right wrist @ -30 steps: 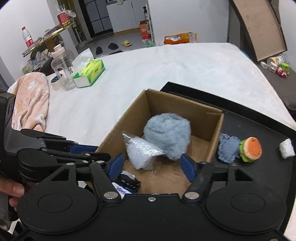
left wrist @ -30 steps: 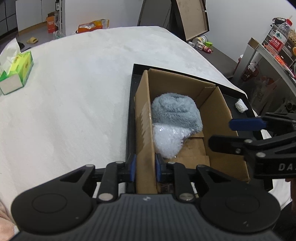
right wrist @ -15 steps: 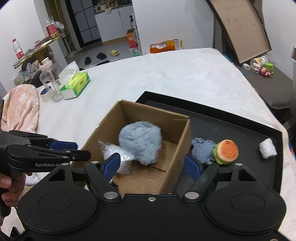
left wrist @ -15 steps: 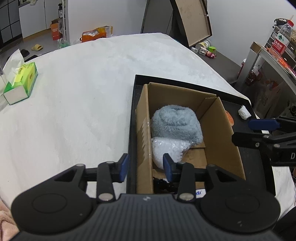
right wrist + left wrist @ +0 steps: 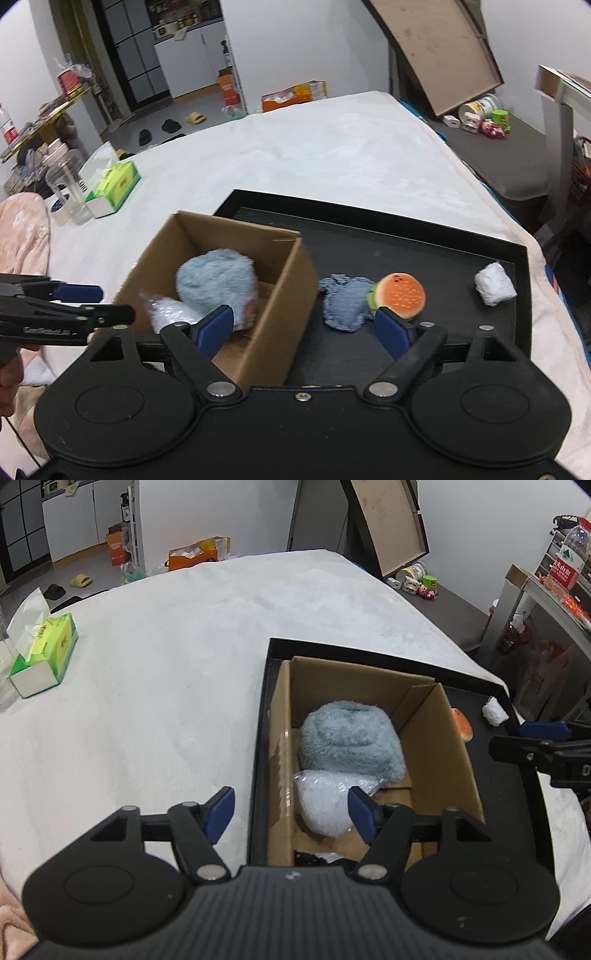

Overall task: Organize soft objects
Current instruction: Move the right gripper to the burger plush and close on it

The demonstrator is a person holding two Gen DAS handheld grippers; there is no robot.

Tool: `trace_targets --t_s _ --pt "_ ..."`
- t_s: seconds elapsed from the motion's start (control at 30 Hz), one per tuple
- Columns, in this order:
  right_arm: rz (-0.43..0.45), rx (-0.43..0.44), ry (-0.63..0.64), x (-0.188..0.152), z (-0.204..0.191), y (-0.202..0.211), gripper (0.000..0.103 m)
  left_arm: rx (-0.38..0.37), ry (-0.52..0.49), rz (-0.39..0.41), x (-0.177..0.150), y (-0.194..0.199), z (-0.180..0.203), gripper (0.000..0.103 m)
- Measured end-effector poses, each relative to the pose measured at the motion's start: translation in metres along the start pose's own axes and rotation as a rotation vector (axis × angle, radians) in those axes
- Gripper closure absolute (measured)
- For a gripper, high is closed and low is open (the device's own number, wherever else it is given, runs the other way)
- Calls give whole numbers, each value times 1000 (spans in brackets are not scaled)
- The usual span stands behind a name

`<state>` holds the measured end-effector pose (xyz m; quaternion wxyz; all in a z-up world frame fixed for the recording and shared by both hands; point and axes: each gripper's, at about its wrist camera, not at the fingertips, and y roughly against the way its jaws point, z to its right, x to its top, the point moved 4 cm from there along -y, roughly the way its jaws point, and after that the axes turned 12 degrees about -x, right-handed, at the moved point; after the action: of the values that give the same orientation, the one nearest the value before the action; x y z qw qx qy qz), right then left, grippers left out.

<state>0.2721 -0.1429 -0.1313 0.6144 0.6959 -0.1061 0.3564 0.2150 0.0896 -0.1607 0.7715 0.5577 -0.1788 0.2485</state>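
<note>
A cardboard box stands on a black tray. In it lie a fluffy grey-blue bundle and a clear plastic bag. On the tray right of the box lie a blue cloth, a burger plush and a white wad. My left gripper is open and empty above the box's near left wall. My right gripper is open and empty above the box's right wall.
The tray lies on a white bedcover. A green tissue box sits far left, with a clear jar and a pink blanket beside it. Shelves and floor clutter surround the bed.
My left gripper let go of the box's left wall, opened wide and pulled back. My right gripper moved right, from over the box interior toward the tray items.
</note>
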Motion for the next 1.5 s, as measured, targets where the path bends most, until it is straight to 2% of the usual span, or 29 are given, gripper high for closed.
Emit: trace_targets --t_s 0.1,0.2,0.3,0.63,0.9,1.33,1.37,1.43,1.5 --pt "0 -13 -18 0 9 -6 16 -12 -2 9 3 -2 4 26" --pt "-1 -23 -33 -2 18 -14 14 11 -18 11 5 -4 7 24" --pt "-5 -32 -53 -2 27 -22 11 23 -10 6 6 -8 7 24" --pt "-33 -42 -92 -6 51 -52 11 57 -11 -4 13 -18 7 24" --pt "-51 -54 -99 -8 60 -76 12 61 -13 -8 17 -25 9 24" --pt "-84 -79 -93 -8 65 -108 21 79 -14 -24 18 -34 4 24" --pt "-91 -84 -88 -8 65 -111 22 77 -13 -24 18 -34 4 24" --pt "-106 -90 -83 -9 66 -116 32 78 -13 -23 17 -34 4 24" --pt "-124 -83 -81 -10 67 -119 59 78 -13 -23 17 -34 3 24"
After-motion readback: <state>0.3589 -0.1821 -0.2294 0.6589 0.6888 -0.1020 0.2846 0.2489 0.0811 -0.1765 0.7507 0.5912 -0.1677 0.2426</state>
